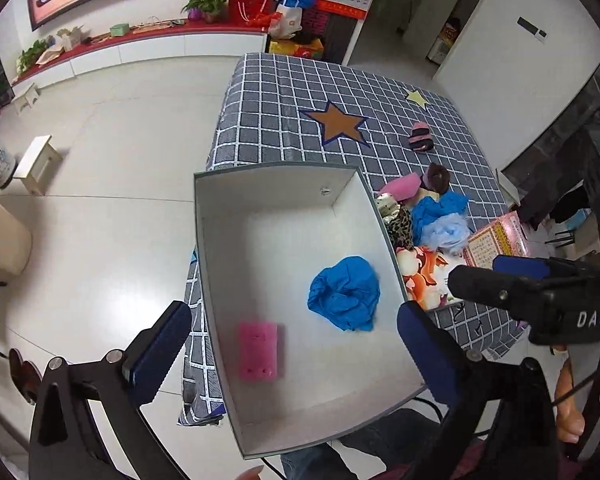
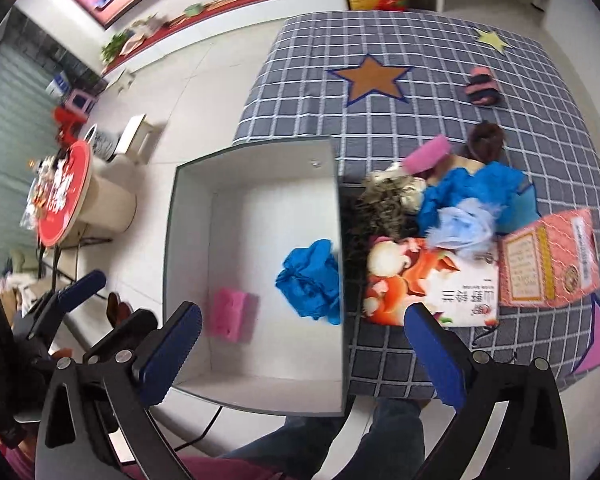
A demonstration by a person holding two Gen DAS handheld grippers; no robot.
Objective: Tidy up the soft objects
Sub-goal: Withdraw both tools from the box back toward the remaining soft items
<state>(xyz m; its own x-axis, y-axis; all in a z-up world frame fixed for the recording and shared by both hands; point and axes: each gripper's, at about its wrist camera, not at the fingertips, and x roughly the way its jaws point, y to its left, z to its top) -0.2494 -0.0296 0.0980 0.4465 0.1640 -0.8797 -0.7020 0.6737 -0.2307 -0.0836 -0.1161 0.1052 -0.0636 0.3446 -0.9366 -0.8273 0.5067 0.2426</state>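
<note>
An open grey box (image 1: 284, 432) (image 2: 256, 396) overhangs the near edge of the checked table. Inside it lie a pink sponge (image 1: 258, 350) (image 2: 231, 314) and a crumpled blue cloth (image 1: 345, 292) (image 2: 310, 278). My left gripper (image 1: 296, 348) hovers open above the box with nothing between its fingers. My right gripper (image 2: 304, 352) is also open and empty over the box's near wall; it appears at the right of the left wrist view (image 1: 496, 276). Right of the box sits a pile: a pink sponge (image 1: 400, 186) (image 2: 426, 154), a leopard-print cloth (image 1: 398, 228) (image 2: 384, 204), blue cloths (image 1: 436, 208) (image 2: 472, 196), a pale blue puff (image 1: 448, 232) (image 2: 466, 228).
A picture box (image 2: 428, 284) (image 1: 424, 276) and a pink patterned box (image 2: 548, 260) (image 1: 496, 240) lie right of the grey box. A dark pink-striped item (image 1: 420, 138) (image 2: 482, 90) sits farther back on the checked cloth (image 1: 280, 120). A person's legs (image 2: 340, 440) stand below the table edge.
</note>
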